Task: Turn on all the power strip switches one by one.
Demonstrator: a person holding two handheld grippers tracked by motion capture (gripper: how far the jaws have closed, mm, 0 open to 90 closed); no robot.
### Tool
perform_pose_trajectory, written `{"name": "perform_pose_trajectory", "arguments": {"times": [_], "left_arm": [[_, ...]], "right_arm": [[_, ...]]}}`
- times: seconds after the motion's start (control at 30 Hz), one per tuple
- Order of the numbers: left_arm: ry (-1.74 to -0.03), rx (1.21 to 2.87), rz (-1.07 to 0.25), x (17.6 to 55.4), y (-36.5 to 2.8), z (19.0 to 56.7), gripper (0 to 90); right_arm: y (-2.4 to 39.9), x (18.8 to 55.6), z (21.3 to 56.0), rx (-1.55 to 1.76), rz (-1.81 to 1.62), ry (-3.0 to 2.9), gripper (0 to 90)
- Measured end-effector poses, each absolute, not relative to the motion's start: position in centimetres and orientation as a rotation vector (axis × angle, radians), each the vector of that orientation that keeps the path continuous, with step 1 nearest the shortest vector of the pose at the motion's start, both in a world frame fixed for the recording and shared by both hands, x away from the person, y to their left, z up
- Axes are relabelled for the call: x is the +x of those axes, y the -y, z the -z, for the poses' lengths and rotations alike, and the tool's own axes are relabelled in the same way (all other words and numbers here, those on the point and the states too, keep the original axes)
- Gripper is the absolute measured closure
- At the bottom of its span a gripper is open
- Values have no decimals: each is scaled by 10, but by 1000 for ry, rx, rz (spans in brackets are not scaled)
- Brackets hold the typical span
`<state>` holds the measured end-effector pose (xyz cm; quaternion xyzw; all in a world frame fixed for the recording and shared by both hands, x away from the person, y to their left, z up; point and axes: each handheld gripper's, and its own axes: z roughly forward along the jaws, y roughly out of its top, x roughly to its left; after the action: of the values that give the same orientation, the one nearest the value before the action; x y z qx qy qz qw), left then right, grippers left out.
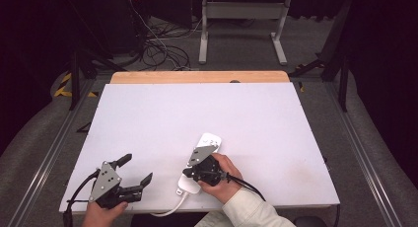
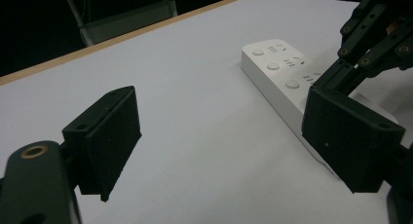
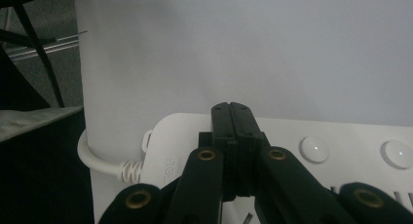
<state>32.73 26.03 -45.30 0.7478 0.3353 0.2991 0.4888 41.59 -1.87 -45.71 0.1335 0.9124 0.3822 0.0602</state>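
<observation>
From the high view, you sit at the near edge of a white table [image 1: 207, 113]. A white power strip [image 1: 203, 160] lies near that edge, running away from you, its white cord [image 1: 170, 207] curling off the front. Your right gripper [image 1: 199, 163] rests over the strip's near half, held in your right hand [image 1: 224, 180]. Your left gripper [image 1: 135, 170] hovers to the left of the strip, well apart from it, jaws spread wide and holding nothing.

In the left gripper view, the two black jaws stand far apart with bare table between them. The strip [image 2: 282, 83] lies beyond the right-hand jaw, showing three round buttons beside socket slots. The other gripper's black linkage [image 2: 375, 34] sits over the strip at upper right.

In the right gripper view, the jaws are pressed together with nothing between them, their joined tip [image 3: 233, 126] down on the strip's top face [image 3: 341, 141] near the cord end, left of two round buttons [image 3: 314, 149]. The cord [image 3: 104, 165] bends off the table edge there.

The step looks like pressing or pinning the strip with closed jaws. Next, you probably need a small slide toward a button. The far side offers plenty of open table; the near edge and cord are close, so avoid pulling back.
</observation>
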Motion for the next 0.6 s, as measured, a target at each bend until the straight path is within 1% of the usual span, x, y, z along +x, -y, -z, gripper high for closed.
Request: {"name": "perform_pose_trajectory", "arguments": {"times": [0.6], "left_arm": [[-820, 1816, -719, 327, -259, 454, 145]], "right_arm": [[19, 417, 462, 418, -1199, -2764, 900]]}}
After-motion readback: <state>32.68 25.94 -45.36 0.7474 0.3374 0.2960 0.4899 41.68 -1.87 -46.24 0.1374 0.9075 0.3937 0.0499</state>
